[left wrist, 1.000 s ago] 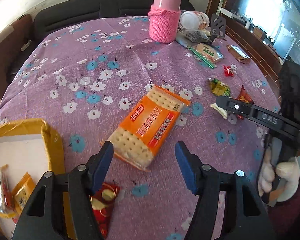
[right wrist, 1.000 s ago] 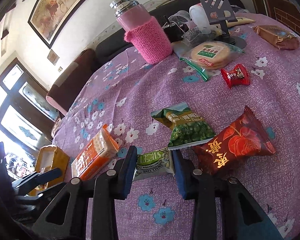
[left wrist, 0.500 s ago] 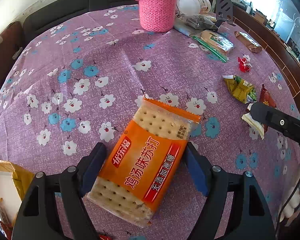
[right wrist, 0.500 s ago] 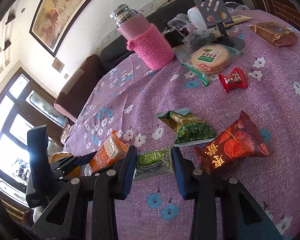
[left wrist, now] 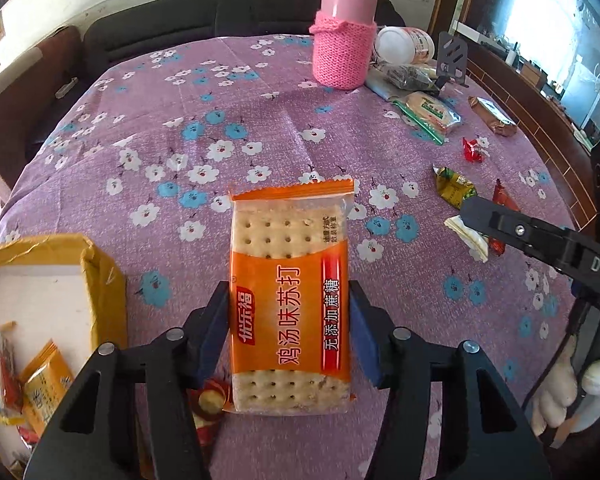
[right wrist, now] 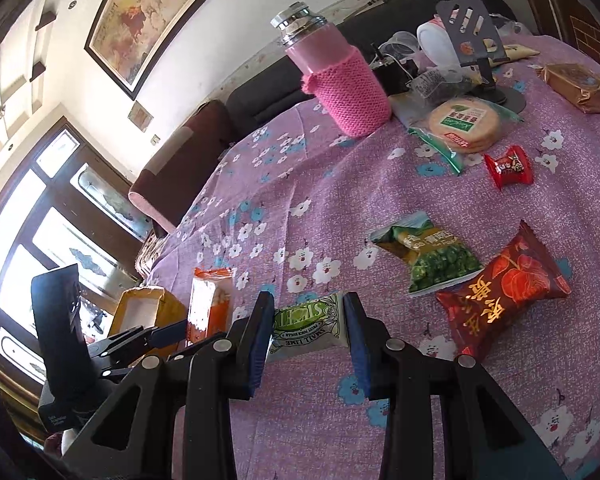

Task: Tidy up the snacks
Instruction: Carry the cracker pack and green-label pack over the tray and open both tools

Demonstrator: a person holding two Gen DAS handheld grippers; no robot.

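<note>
The left gripper (left wrist: 288,320) has just been closing and now clamps a flat rectangular cracker pack (left wrist: 290,296), glossy orange film with clear ends showing pale, dimpled biscuits; blue pads press its long sides. It hangs above the table (left wrist: 220,120), whose purple floral cloth is finely textured, near the left edge beside a cardboard box (left wrist: 100,276) with a white inside, holding crinkly wrappers. The right gripper (right wrist: 308,332) grasps a small white-and-green lime sachet (right wrist: 310,322), soft and pillow-shaped, near the right edge. A green pea packet (right wrist: 432,258) and a puffy red foil bag (right wrist: 500,296) lie just beyond. A pink knit-sleeved flask (left wrist: 344,48) stands at the far edge.
</note>
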